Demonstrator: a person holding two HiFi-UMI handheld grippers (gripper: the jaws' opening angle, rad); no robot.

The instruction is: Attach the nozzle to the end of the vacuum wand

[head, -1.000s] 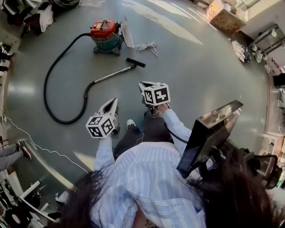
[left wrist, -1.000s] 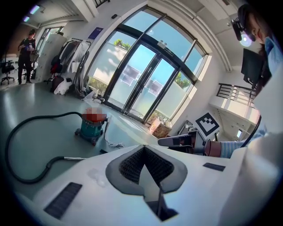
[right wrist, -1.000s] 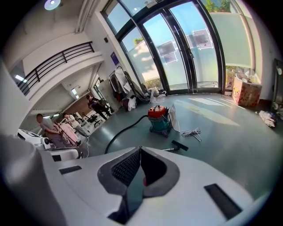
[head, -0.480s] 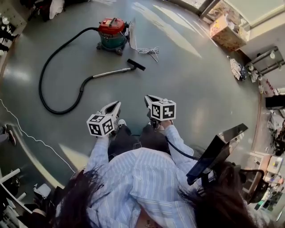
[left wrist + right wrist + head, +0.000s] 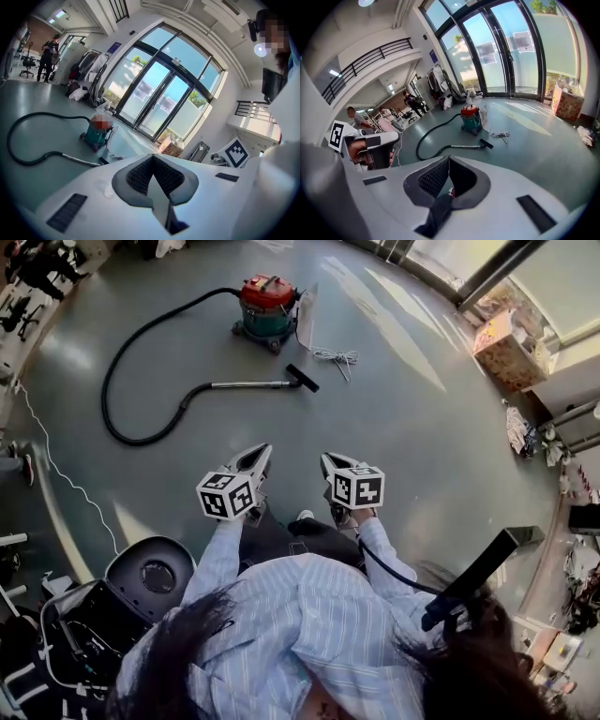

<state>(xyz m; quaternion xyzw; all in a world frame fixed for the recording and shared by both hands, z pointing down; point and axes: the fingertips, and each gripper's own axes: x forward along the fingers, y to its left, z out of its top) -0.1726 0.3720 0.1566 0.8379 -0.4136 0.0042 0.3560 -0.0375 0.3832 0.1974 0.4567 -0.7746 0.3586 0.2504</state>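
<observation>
While both tongs sit low in the head view, the left gripper [image 5: 255, 457] and the right gripper [image 5: 328, 465] each have their jaws pressed together with nothing between them, as each gripper's own view confirms. They hover side by side over bare floor [image 5: 422, 456], well apart from the task's things.

Toward the upper middle of that frame lies the wand [image 5: 248, 384], and the black nozzle [image 5: 302, 378] sits at its right-hand end, touching it. This would fit a nozzle already pushed home as well as one merely lying against the tube's mouth; from this far off the joint cannot be read. In either case I judge that good work means getting close enough to see the joint plainly, and that shut jaws can grip nothing until they part.

Only the head view gives the layout: the hose [image 5: 139, 442] looping left to the red-topped canister [image 5: 269, 304], with a coiled cord [image 5: 337, 357] beside it. From low down, the right gripper view shows wand and nozzle side-on. The left gripper view has its own body covering most of that end, but shows the glass doors [image 5: 154, 103].
</observation>
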